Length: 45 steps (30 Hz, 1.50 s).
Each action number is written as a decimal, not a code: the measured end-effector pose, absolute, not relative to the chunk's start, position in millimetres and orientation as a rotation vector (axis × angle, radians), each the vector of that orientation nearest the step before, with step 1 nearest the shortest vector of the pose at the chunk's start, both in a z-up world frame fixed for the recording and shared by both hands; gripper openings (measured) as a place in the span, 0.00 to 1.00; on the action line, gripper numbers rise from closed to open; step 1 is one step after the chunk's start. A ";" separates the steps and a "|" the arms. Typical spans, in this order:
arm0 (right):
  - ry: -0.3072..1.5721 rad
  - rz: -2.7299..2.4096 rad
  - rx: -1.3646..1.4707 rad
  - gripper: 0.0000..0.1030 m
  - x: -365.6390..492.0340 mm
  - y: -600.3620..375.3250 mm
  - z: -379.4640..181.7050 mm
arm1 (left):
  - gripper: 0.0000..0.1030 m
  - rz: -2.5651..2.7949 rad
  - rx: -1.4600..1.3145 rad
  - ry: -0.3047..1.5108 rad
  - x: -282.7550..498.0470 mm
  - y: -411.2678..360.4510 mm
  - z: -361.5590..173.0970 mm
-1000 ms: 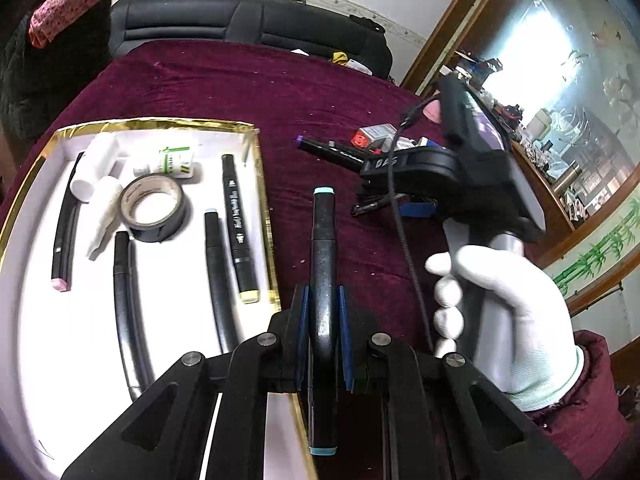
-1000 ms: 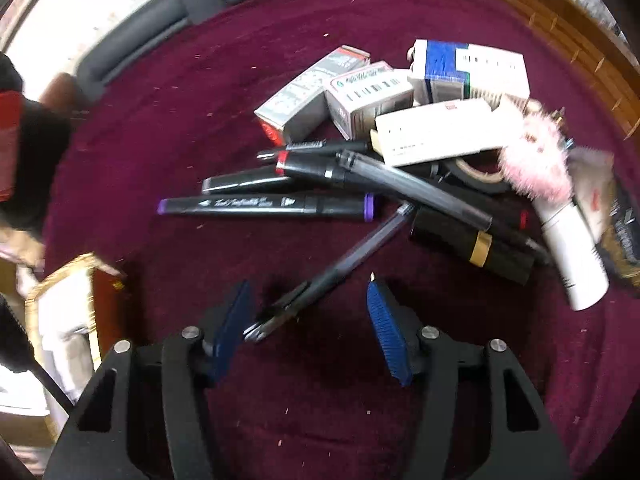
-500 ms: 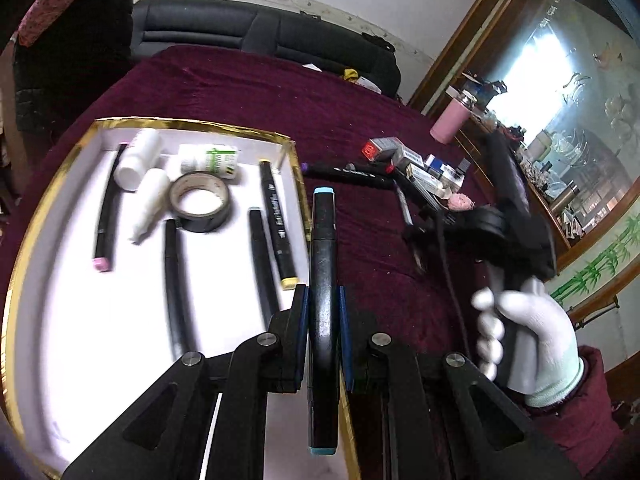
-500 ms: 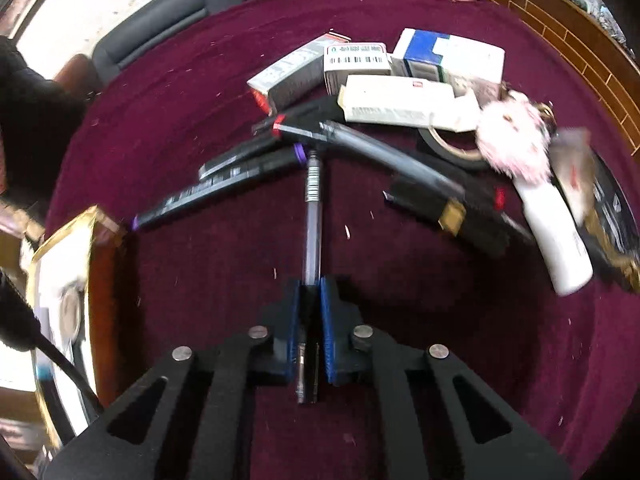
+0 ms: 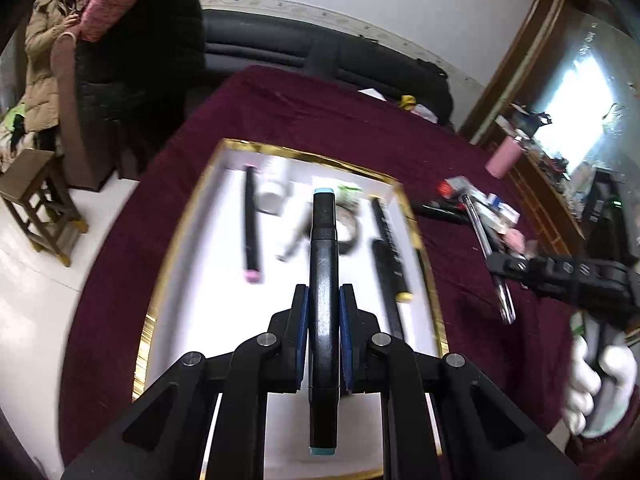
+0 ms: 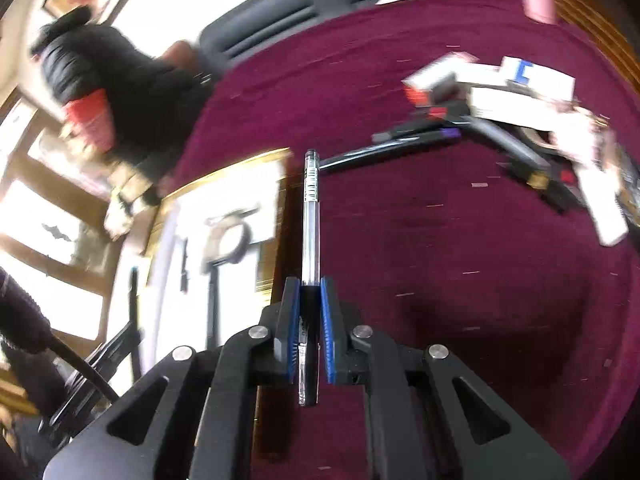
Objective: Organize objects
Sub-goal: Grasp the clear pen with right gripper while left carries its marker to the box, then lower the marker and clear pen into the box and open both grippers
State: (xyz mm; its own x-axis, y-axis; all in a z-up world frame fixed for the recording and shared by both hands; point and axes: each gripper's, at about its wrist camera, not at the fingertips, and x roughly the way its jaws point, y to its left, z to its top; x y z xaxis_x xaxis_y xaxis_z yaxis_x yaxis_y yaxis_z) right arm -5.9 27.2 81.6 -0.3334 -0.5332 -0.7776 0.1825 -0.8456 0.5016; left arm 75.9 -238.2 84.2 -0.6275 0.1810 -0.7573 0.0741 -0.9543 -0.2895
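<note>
Left claw point(image 5: 323, 320) clamped on marker point(image 5: 323, 280) above cluttered tray point(image 5: 192, 216); right claw point(image 6: 308, 320) clamped on pen point(image 6: 310, 216).

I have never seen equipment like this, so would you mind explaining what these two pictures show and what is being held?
Each picture comes from a camera on a handheld two-finger gripper, looking along its fingers; a person holds one in each hand. In the left view, the left gripper is shut on a black marker with teal caps, over a gold-edged white tray that already holds markers, a white bottle and a tape roll. The right view shows the right gripper shut on a clear pen. Boxes and more markers lie heaped on the maroon tablecloth.
</note>
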 end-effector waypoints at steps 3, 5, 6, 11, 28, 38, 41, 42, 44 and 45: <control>-0.430 -2.117 1.469 0.08 -8.1 -11.4 76.8 | 0.11 2.771 -1.363 -0.443 66.7 -253.0 78.8; -0.428 -2.046 1.474 0.09 -8.4 -36.2 70.4 | 0.11 2.777 -1.404 -0.443 58.9 -264.2 69.4; -0.422 -2.014 1.479 0.09 -7.2 -49.0 66.1 | 0.11 2.780 -1.423 -0.436 57.8 -269.5 65.1; -0.378 -1.893 1.529 0.09 -8.2 -107.9 42.7 | 0.11 2.753 -1.555 -0.432 33.4 -288.2 33.0; -0.255 -1.949 1.624 0.10 -15.3 -148.8 3.5 | 0.12 2.731 -1.625 -0.362 13.0 -292.9 18.5; -0.212 -2.000 1.549 0.29 -10.3 -129.1 33.6 | 0.31 2.711 -1.575 -0.454 19.6 -296.8 32.6; -0.188 -2.041 1.475 0.29 -0.9 -112.3 52.3 | 0.31 2.720 -1.530 -0.481 29.7 -294.6 44.7; -0.178 -2.059 1.446 0.29 3.0 -105.5 59.2 | 0.31 2.719 -1.509 -0.499 33.8 -294.0 48.9; -0.155 -2.113 1.379 0.37 13.1 -86.3 73.9 | 0.31 2.718 -1.464 -0.529 43.5 -288.2 57.9; -0.146 -2.141 1.349 0.39 17.3 -78.4 79.8 | 0.31 2.716 -1.449 -0.531 44.6 -287.6 61.2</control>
